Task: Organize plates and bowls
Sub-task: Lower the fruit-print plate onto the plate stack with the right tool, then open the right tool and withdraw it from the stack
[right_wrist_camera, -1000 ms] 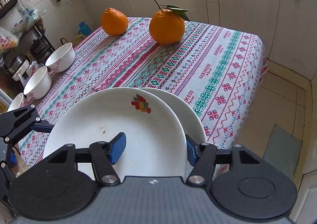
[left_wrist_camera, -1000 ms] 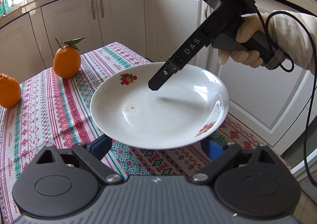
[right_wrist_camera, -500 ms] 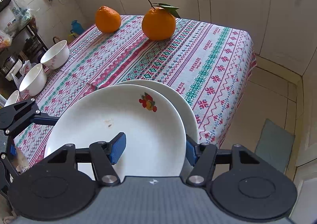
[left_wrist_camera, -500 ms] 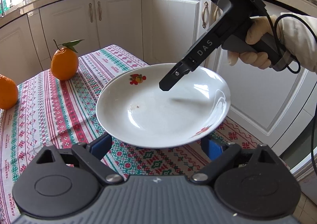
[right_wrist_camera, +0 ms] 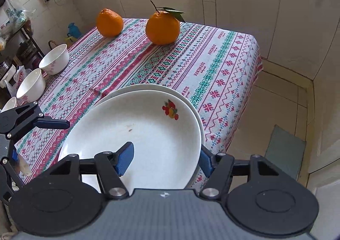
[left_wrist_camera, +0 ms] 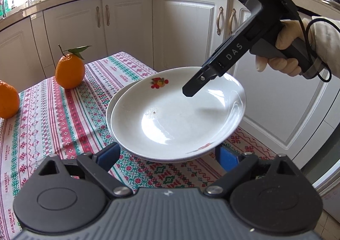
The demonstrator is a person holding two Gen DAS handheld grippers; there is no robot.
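Opening my right gripper around the round, shiny white plate, I keep my left gripper spread wide.

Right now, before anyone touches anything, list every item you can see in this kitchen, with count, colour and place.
plates: two, white with a fruit motif, stacked at the near corner of the table
oranges: two, orange, one with a leaf, far end of the table
bowls: three, white, along the table's left edge, the third cut off by the frame
tablecloth: one, red, green and white pattern, covering the table
cabinets: white, along the walls
floor mat: one, grey-green, on the tiles
left gripper: one, black with blue pads, open, at the plates' near edge
right gripper: one, black with blue pads, has just been opening, astride the top plate's rim
gloved hand: one, holding the right gripper
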